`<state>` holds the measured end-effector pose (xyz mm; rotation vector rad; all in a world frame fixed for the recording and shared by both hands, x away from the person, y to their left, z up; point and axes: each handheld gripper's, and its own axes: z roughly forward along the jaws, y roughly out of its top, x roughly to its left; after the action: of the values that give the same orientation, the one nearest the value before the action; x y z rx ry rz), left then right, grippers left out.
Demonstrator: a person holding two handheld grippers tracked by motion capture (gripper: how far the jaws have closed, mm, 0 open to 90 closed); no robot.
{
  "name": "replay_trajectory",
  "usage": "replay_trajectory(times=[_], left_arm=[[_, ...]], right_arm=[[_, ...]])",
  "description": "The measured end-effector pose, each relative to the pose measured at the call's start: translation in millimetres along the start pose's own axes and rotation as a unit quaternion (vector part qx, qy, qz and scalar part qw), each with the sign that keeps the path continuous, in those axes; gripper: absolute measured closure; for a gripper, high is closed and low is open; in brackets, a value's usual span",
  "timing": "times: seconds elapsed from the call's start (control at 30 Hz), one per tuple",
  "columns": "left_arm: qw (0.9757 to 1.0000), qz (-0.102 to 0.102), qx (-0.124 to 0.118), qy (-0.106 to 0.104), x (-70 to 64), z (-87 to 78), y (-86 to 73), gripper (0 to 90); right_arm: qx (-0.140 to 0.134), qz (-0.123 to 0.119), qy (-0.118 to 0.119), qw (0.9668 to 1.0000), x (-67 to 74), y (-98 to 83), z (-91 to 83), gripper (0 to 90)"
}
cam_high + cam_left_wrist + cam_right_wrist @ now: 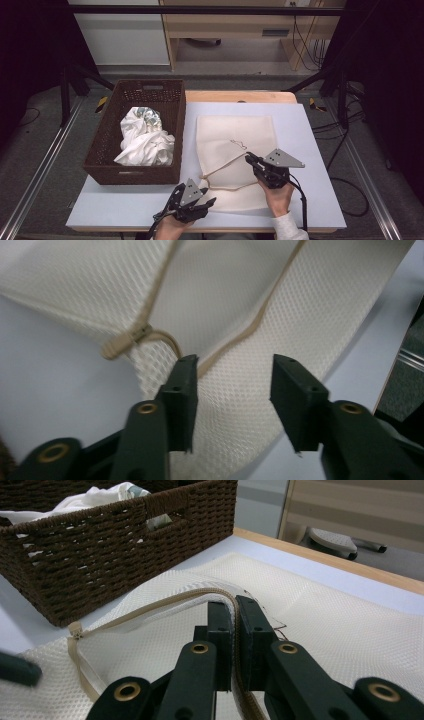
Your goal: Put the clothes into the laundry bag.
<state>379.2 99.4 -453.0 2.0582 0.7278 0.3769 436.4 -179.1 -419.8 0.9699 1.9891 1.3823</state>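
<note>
No brand, label or writing can be read on anything here. A dark brown woven basket (134, 135) stands at the left of the pale surface (310, 165) and holds a crumpled white cloth (145, 137) with a patch of grey-green print at its far end. Just beside the basket, a cream mesh laundry bag (235, 135) lies flat on the surface, its tan zipper (165, 605) running along the open edge. The right tool (254, 161) is closed on that zippered edge, lifting it clear of the layer below. The left tool (234, 385) sits at the bag's near corner with its jaws standing apart; the mesh lies beneath them and no pad presses it. The zipper's end (122, 342) lies just beyond the left tool's jaws.
</note>
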Motion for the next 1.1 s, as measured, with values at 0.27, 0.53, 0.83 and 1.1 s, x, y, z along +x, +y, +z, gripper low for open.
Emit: replay_trajectory(times=[0.27, 0.53, 0.83, 1.1], left_arm=[[0.9968, -0.018, -0.066, 0.041, 21.4, -43.7, 18.5, 37.5], [0.9914, -0.027, -0.087, 0.094, 51.4, -83.2, 40.5, 29.7], [0.9797, -0.013, -0.077, 0.185, 116.9, -112.5, 78.7, 18.9], [0.9748, -0.028, -0.03, 0.219, 181.2, -85.6, 78.7, 13.7]], right_arm=[[0.001, 0.004, 0.005, 1.0, -0.9, -2.4, -2.3, 85.3], [0.005, 0.0, 0.005, 1.0, -0.4, -3.4, -2.8, 84.9], [0.008, 0.001, 0.006, 0.9999, -1.8, -3.4, -2.8, 84.8], [0.012, -0.002, 0.008, 0.9999, -3.0, -3.7, -3.3, 85.1]])
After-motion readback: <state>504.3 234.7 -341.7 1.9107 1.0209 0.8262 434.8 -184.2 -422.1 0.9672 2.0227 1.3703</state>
